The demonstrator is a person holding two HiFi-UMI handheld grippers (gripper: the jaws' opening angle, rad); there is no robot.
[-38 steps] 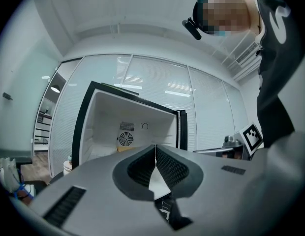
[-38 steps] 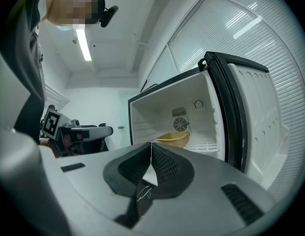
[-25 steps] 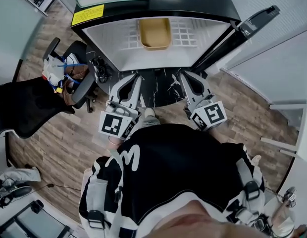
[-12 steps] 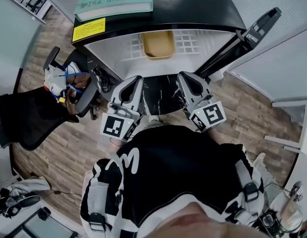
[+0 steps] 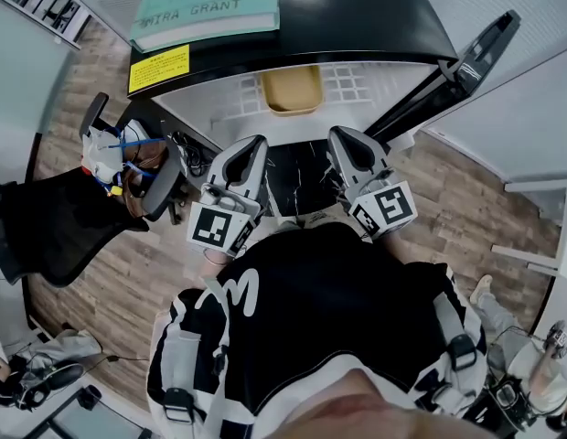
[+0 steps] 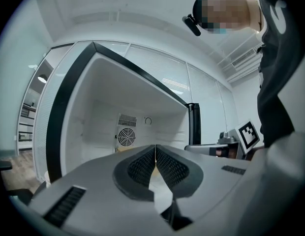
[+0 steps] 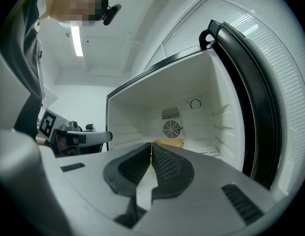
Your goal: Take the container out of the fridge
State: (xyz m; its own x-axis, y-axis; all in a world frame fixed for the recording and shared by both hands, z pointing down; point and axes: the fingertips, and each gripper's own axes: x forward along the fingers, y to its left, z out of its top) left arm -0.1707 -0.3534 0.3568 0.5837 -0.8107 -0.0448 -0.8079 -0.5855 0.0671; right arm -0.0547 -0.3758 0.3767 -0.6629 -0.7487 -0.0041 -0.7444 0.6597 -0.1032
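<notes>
— Grippers?
— My left gripper point(image 5: 254, 146) and right gripper point(image 5: 343, 141): both closed, empty, just outside the fridge point(image 5: 357, 12).
— Container point(image 5: 293, 88)?
— Mid-shelf inside the fridge. Probably light, stiff plastic; I'd pinch its near rim.

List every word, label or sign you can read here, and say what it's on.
"MIRA GRANT": on the teal book lying on top of the fridge.
Print on the yellow sticker at the fridge's top front edge: too small to read.
</notes>
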